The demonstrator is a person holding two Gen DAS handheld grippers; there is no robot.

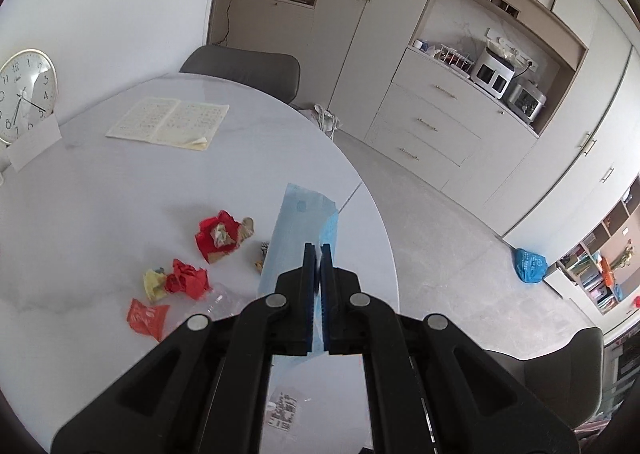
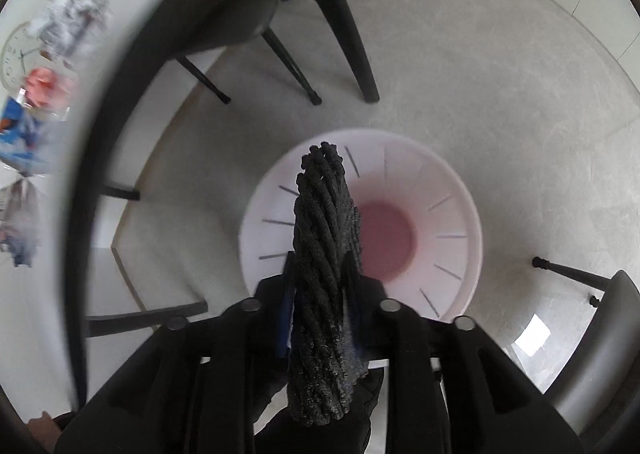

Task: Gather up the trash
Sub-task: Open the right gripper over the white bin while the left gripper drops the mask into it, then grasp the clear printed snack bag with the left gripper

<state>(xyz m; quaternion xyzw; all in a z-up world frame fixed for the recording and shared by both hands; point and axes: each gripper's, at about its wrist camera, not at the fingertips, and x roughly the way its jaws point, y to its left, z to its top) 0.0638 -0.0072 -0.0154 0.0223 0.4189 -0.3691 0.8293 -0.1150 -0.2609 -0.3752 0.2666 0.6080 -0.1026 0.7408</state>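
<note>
In the left wrist view my left gripper (image 1: pixel 318 248) is shut on a thin light-blue plastic bag (image 1: pixel 298 222) that hangs over the white round table (image 1: pixel 120 182). Left of it lie crumpled red paper (image 1: pixel 218 238), a red and yellow wad (image 1: pixel 186 280), a red wrapper (image 1: pixel 146 318) and clear plastic (image 1: pixel 216 304). In the right wrist view my right gripper (image 2: pixel 320 258) points down over a white bin (image 2: pixel 448 206) with a pink bottom. Its jaws stand apart, with a black knobbly bundle (image 2: pixel 322 214) between them, and I see no pad pressing on it.
An open booklet (image 1: pixel 168 122) and a clock (image 1: pixel 26 94) sit at the table's far side. Grey chairs (image 1: pixel 244 68) (image 2: pixel 344 34) stand around the table, one (image 2: pixel 600 334) beside the bin. A blue bag (image 1: pixel 530 264) lies on the floor near the cabinets.
</note>
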